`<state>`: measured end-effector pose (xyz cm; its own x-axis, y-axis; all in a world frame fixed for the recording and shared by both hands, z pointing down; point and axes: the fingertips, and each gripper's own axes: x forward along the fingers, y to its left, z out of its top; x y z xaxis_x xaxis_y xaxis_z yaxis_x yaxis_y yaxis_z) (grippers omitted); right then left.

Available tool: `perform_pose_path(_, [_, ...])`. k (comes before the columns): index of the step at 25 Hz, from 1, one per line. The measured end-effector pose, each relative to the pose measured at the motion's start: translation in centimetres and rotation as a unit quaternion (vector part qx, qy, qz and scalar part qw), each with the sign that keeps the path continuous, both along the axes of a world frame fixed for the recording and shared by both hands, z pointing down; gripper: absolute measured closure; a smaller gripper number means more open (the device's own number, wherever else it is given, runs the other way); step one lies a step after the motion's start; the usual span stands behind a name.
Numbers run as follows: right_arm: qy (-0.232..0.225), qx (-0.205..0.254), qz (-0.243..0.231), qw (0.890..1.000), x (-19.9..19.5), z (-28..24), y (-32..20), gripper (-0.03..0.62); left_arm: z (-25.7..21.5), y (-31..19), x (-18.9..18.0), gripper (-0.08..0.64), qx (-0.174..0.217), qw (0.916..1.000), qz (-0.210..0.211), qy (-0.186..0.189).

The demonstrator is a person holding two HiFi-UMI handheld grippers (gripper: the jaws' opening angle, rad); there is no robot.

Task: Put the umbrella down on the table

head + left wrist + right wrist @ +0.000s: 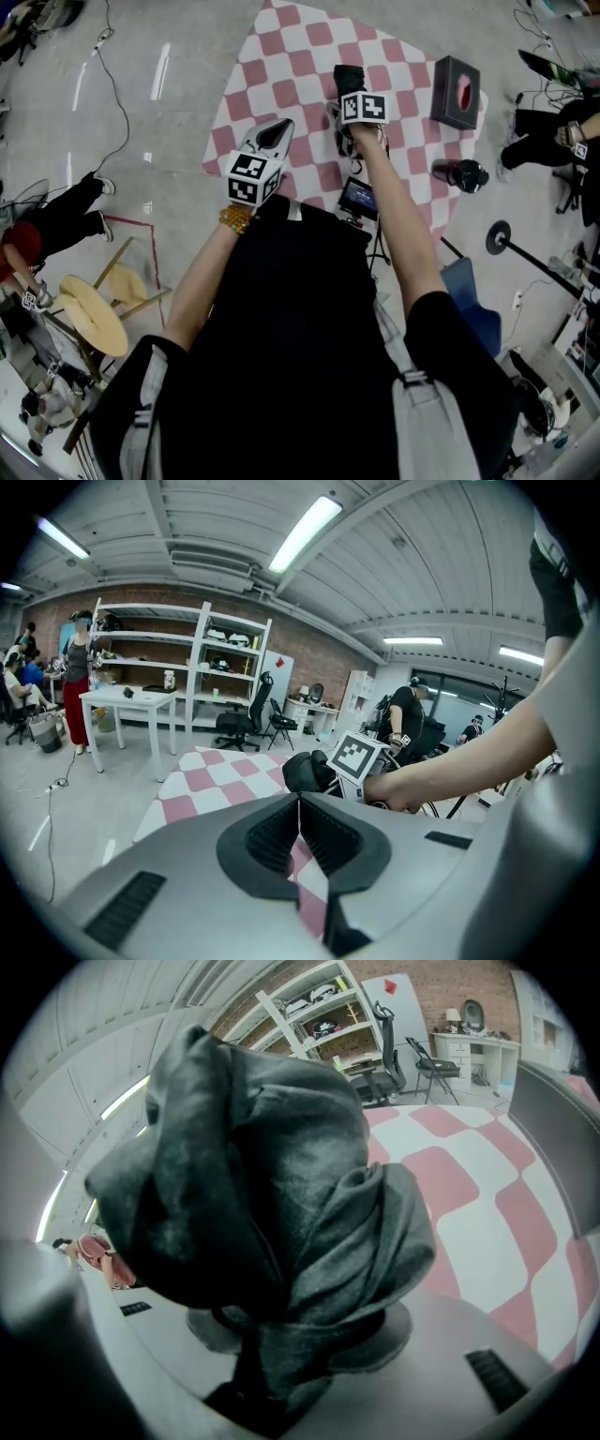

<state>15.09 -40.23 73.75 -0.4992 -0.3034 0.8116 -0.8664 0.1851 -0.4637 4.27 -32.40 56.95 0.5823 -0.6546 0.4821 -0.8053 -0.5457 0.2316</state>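
A folded black umbrella [262,1185] fills the right gripper view, its gathered fabric pinched between the jaws of my right gripper [281,1354], which is shut on it. In the head view the umbrella [349,77] sticks out ahead of the right gripper [347,96] over the middle of the pink and white checkered table [281,52]. The left gripper [275,134] hovers to its left above the table's near edge. Its jaws meet with nothing between them [300,829]. From the left gripper view I also see the umbrella [305,771] beside the right marker cube [356,757].
A black tissue box [456,91] stands at the table's right side, and a dark round object [461,174] lies near the right edge. Wooden stools [94,319] stand on the floor at left, a lamp stand base [497,237] at right. People sit around the room's edges.
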Motion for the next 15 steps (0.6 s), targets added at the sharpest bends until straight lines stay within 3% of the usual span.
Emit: perform_pose_path(15, [0.014, -0.018, 0.009, 1.000, -0.2, 1.4, -0.2, 0.402, 0.6, -0.2, -0.5, 0.545, -0.008, 0.9999, -0.006, 0.002])
